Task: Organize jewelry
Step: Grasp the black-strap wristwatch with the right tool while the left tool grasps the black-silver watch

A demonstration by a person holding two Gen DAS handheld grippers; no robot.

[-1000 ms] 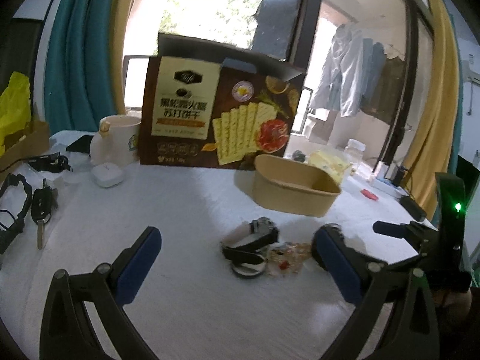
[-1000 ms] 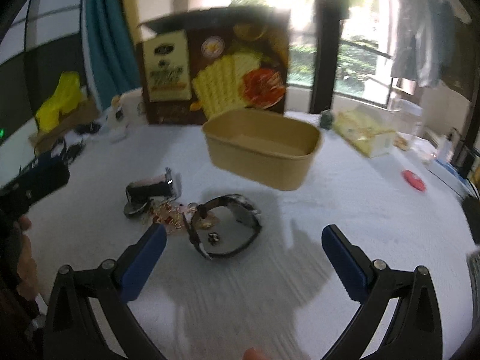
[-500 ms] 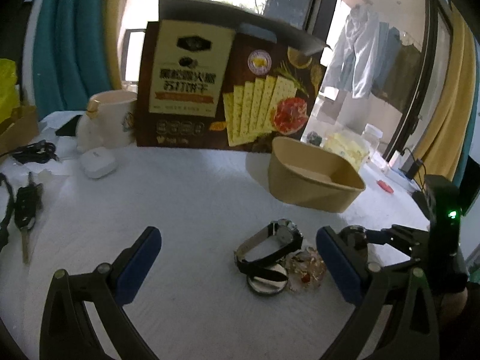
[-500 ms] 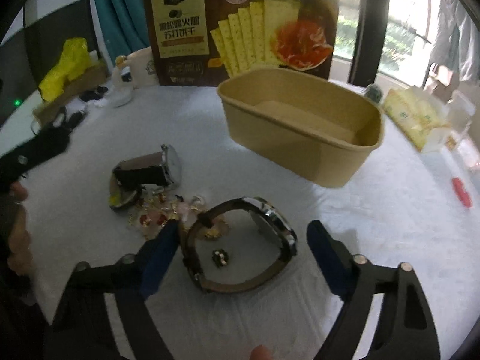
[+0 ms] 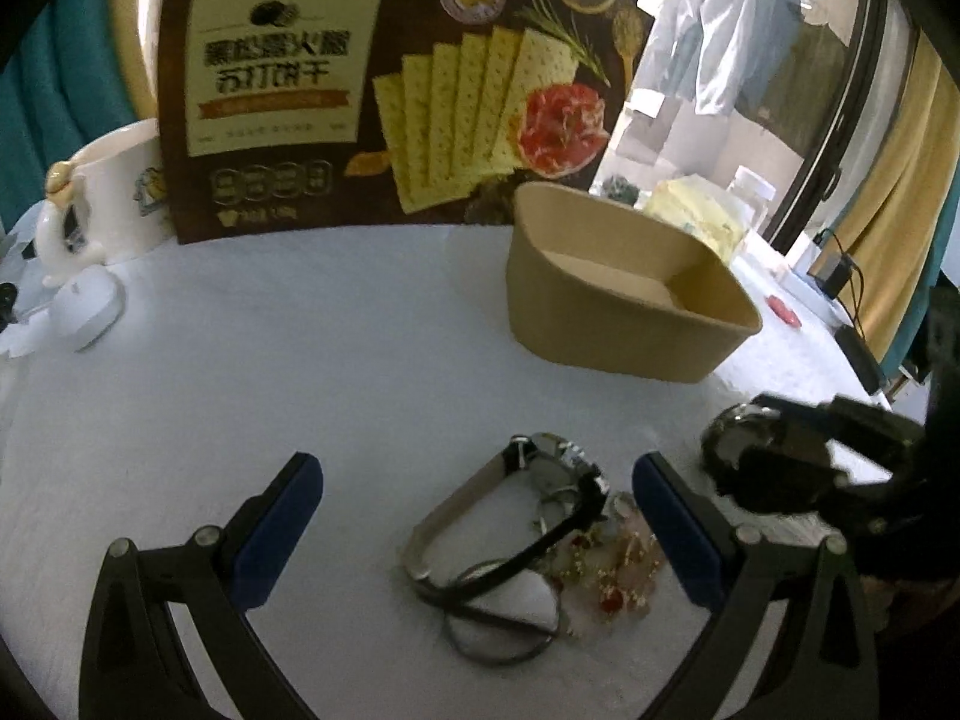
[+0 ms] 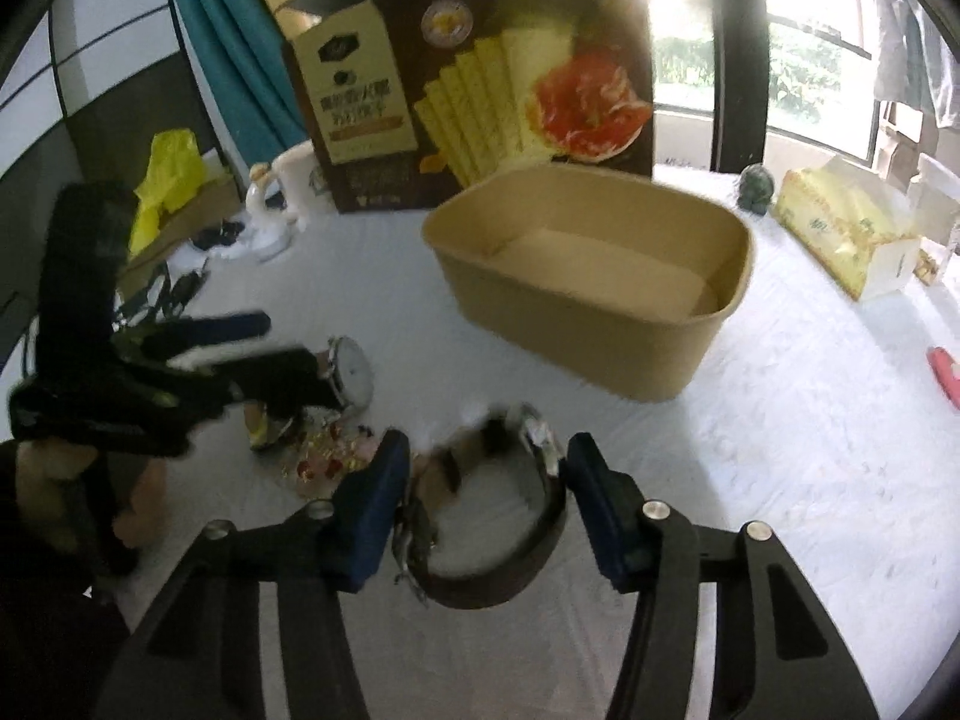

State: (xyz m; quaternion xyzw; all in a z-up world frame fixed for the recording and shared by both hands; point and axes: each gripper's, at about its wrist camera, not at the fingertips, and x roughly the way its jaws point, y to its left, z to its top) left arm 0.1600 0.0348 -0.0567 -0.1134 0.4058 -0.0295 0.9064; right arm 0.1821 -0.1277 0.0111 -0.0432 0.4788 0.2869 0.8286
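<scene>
Holdings on the white-covered table, read left to right.

1. White mug, far left edge, beside a small white puck-shaped case. Not mine to sort.

2. Cracker box, upright at the far edge, behind the tub. It seems to serve only as a backdrop.

3. My left gripper: jaws spread wide, pinching nothing. Between them lies the light-strapped watch, resting partly on a round compact mirror. The beaded jewelry pile sits just inside the right-hand pad. I judge I am poised over this cluster to take the watch once the other one is dealt with.

4. Kraft paper tub, mid-table, open and empty. It stands near the jewelry, presumably as the place everything goes.

5. My right gripper: jaws closing around the dark-strapped watch. The strap loop stands between the blue pads, its metal case toward the right-hand pad (this watch is blurred, so I cannot tell whether the pads press it yet). The tub lies just beyond and to the right, so the carry should be short.

6. Tissue pack, toward the right edge, well apart from the work.
</scene>
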